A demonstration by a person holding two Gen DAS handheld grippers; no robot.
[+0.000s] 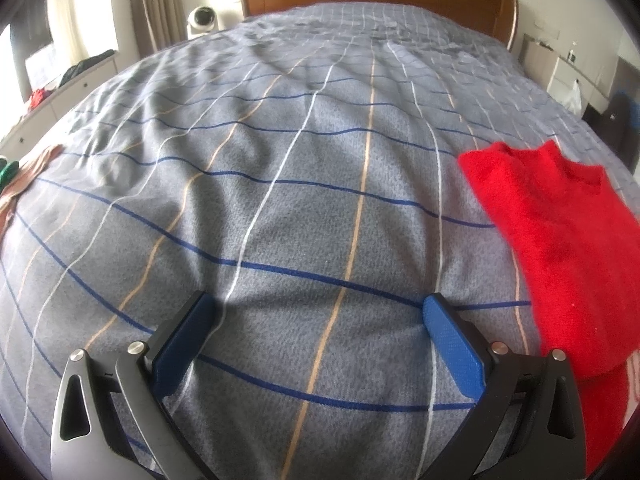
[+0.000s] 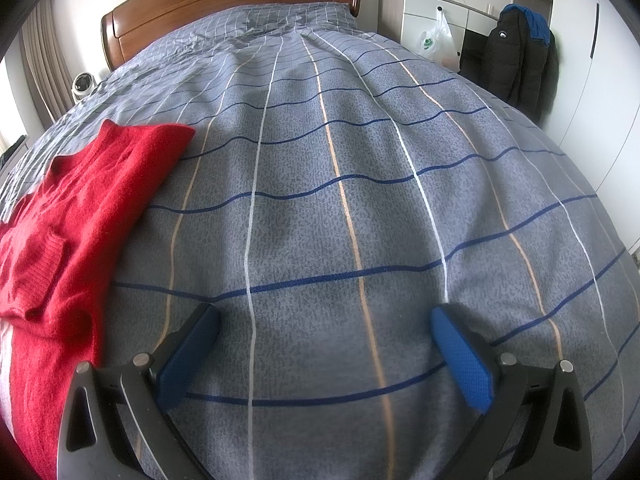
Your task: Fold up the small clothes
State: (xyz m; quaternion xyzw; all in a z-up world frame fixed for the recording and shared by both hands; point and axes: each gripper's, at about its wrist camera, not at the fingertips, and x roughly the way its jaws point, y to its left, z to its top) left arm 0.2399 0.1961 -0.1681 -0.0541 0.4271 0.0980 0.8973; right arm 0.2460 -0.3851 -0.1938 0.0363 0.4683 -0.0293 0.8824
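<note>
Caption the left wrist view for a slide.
Open left hand-held gripper over plaid bedspread, red sweater lying to its right.

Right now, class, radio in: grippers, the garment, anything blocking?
Left gripper open, empty. Right gripper open, empty. Red sweater flat on plaid bedspread, between both grippers, untouched. Nothing blocking.

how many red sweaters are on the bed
1. The red sweater lies flat on the gray plaid bedspread, between the two open grippers: right of the left gripper, left of the right gripper. Clothes at the left edge are unclear.
</note>
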